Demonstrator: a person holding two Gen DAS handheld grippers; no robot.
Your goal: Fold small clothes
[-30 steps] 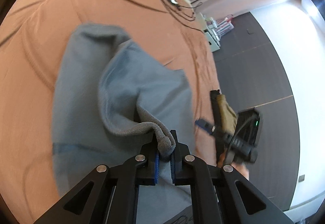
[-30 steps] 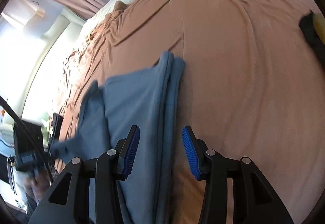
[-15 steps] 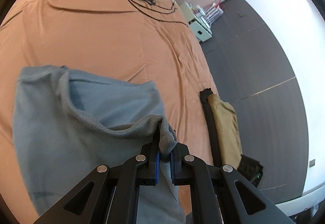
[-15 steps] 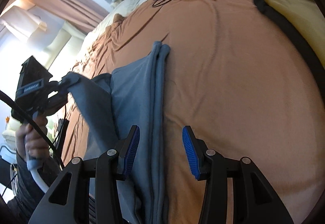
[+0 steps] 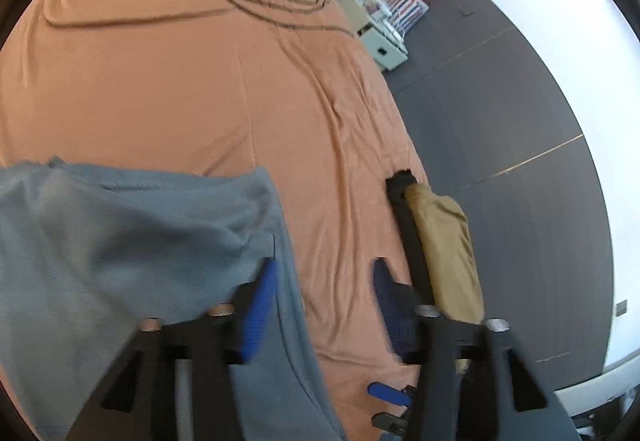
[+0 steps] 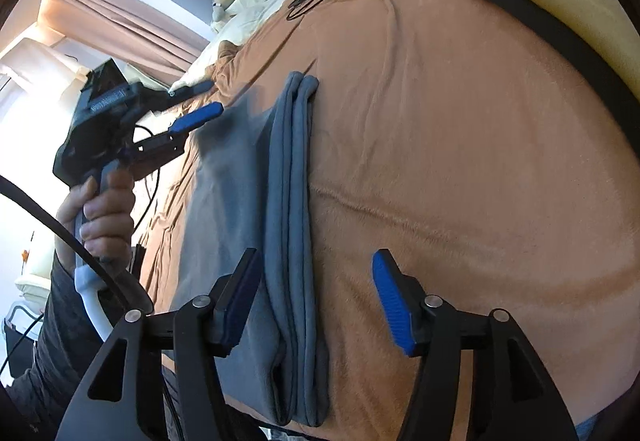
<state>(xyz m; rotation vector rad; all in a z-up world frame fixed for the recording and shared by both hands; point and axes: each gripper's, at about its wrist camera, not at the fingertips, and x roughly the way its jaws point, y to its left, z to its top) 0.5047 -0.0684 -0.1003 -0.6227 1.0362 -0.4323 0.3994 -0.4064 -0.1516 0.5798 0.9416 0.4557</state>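
Grey folded garment [image 6: 294, 225] lies lengthwise on the bed [image 6: 460, 161], running away between the right gripper [image 6: 316, 305] fingers, nearer it; both grippers' fingers just opened, apart, left gripper [image 5: 324, 293] empty.

Each gripper has black angular finger arms with triangular cut-outs, silver screw heads at the pivots, and ribbed blue pads on the inner faces, as on the right gripper [image 6: 316, 301] and the left gripper [image 5: 324, 305]. Behind the left claw sit a black boxy body, a white-ended handle and a black cable [image 6: 44, 217]. A dark sleeve [image 6: 52, 321] covers the arm below.
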